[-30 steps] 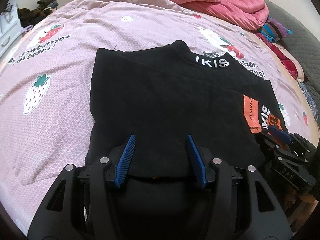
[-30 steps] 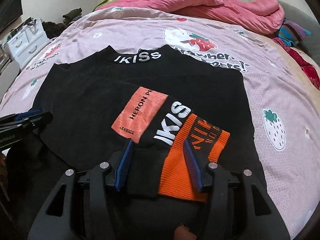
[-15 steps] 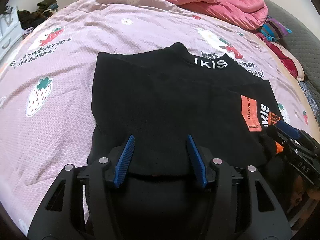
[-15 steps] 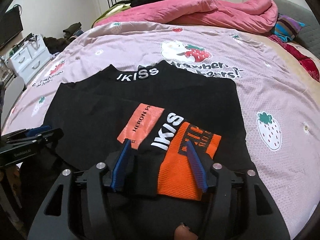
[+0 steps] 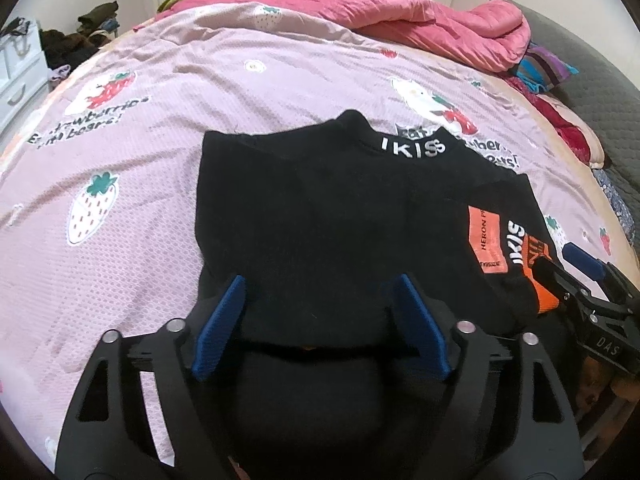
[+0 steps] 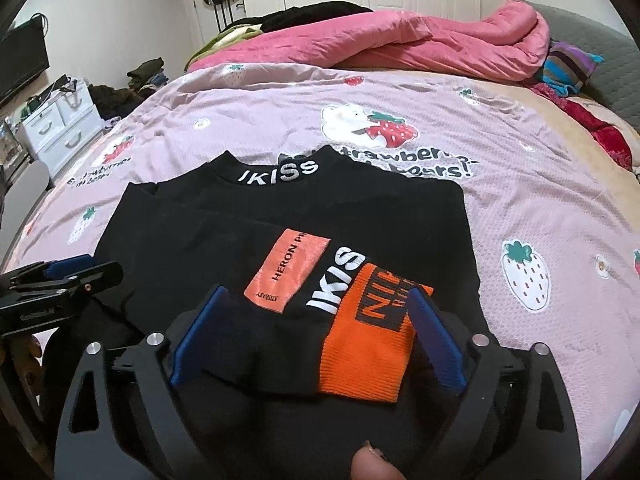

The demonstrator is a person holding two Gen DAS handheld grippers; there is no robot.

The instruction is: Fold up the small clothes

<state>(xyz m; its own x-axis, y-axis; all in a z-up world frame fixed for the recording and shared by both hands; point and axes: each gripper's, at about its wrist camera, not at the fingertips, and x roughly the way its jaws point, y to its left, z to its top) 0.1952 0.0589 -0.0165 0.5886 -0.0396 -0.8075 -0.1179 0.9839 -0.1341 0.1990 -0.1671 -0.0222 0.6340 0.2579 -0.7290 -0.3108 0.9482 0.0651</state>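
A black sweater (image 5: 320, 208) with a white "IKISS" collar lies flat on the bed, also in the right wrist view (image 6: 320, 220). One sleeve is folded across its front; its orange cuff (image 6: 368, 352) and orange label (image 6: 288, 272) face up. My left gripper (image 5: 318, 320) is open over the sweater's near left hem, blue pads on either side of the cloth. My right gripper (image 6: 316, 332) is open, its pads straddling the orange cuff. Each gripper shows at the edge of the other's view: the right (image 5: 580, 280) and the left (image 6: 60, 276).
The sweater rests on a pink strawberry-print bedspread (image 6: 520, 184). A rumpled pink duvet (image 6: 380, 44) lies at the far end, a striped pillow (image 6: 568, 64) at the right. White drawers (image 6: 56, 128) and piled clothes stand left of the bed.
Both grippers have drawn back and risen a little, so more of the bed and room shows. The sweater and folded sleeve lie as before.
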